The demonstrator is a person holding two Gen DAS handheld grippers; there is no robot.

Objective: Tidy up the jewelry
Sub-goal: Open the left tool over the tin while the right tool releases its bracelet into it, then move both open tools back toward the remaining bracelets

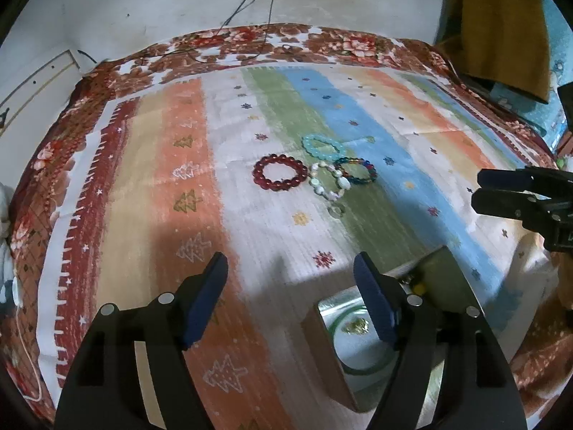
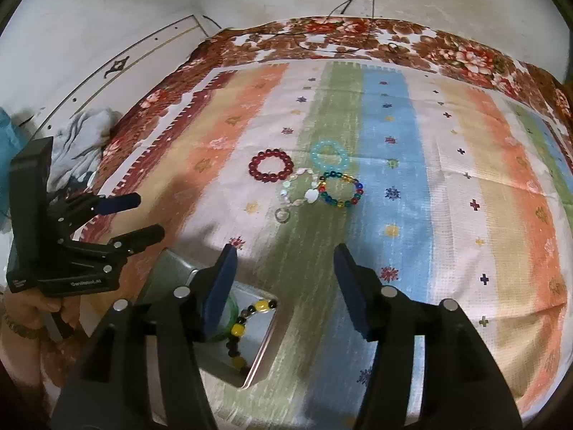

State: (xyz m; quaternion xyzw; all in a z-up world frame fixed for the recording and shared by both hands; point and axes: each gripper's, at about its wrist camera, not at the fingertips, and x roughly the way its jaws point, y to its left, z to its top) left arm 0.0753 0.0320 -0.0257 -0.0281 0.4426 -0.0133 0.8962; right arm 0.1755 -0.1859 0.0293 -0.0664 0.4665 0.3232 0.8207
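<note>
On the striped cloth [image 2: 447,179] ahead lie four bracelets [image 2: 308,179] and maybe a ring [image 2: 282,214], while my left gripper [image 1: 290,279] and right gripper [image 2: 284,268] hang empty, jaws apart, over the tin [image 2: 265,337].

Left gripper [image 1: 290,297] and right gripper [image 2: 284,286] (jaws apart)

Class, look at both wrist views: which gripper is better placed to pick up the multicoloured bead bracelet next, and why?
Probably the right gripper: the multicoloured bracelet lies almost straight ahead of its open jaws. From the left gripper it sits off to the right, beyond the white shell bracelet.
</note>
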